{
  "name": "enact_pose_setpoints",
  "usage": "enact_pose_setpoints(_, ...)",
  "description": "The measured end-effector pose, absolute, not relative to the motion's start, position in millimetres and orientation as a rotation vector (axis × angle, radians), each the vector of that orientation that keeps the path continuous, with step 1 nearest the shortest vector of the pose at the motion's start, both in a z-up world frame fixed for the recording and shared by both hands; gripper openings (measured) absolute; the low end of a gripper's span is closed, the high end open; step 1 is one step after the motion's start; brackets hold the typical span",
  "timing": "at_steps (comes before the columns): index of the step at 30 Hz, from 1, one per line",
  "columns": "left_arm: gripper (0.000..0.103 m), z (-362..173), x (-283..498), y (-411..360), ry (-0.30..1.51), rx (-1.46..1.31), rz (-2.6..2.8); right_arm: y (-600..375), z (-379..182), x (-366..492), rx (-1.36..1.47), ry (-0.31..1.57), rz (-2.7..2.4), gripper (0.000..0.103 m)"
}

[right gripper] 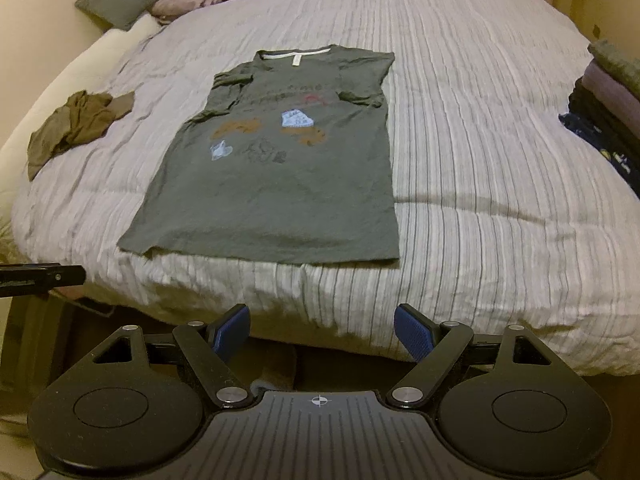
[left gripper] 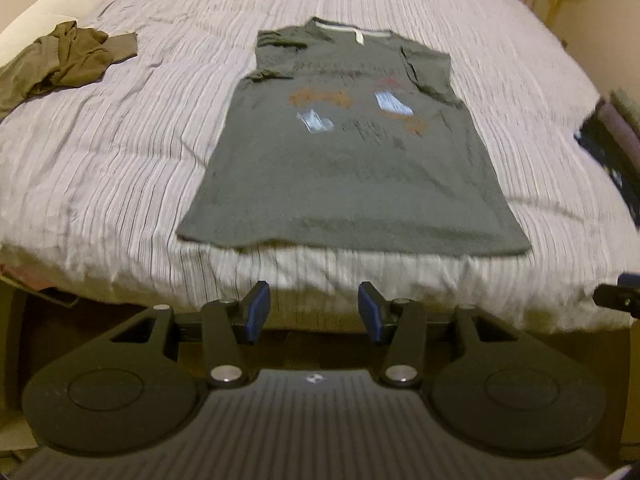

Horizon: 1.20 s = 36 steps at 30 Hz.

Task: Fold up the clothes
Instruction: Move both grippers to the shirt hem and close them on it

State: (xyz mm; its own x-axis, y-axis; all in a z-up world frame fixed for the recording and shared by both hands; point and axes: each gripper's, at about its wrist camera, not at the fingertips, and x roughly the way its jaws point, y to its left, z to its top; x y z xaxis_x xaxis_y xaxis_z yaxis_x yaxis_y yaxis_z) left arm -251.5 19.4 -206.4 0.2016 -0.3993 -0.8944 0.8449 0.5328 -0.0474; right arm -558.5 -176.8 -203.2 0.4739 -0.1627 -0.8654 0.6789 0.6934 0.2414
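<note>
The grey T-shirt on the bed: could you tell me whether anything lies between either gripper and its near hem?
Nothing visible does. The grey T-shirt lies flat on the striped bedspread, and only bare bedspread separates its hem from the open left gripper and right gripper. The crumpled olive garment sits off to the left.

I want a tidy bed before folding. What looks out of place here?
A brown garment lies crumpled near the left edge of the bed, unlike the grey T-shirt, which lies flat with both sleeves tucked in.
</note>
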Motion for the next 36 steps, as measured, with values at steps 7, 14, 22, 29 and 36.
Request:
enact_pose_setpoints(7, 0.044, -260.5, -144.1, 12.4, 1.076, 0.427, -0.921, -234.6, -260.2, -539.9, 0.740, 0.935, -0.604, 0.082)
enact_pose_setpoints(14, 0.044, -340.1, -44.3, -5.4, 1.129, 0.356, -0.947, -307.3, -318.0, -528.8, 0.859, 0.841, -0.617, 0.082)
enact_pose_setpoints(22, 0.040, -406.2, 7.5, -17.0, 1.224, 0.259, -1.090, -355.7, -383.3, -528.6, 1.093, 0.784, -0.491, 0.082)
enact_pose_setpoints(29, 0.038, -426.3, 16.2, 13.7, 1.400, 0.160, -1.252, -367.0, -397.1, -557.5, 1.239, 0.733, -0.344, 0.069)
enact_pose_setpoints(36, 0.012, -435.6, 21.6, 14.8, 1.440, 0.126, -1.209, -361.3, -404.0, -551.8, 1.293, 0.748, -0.307, 0.029)
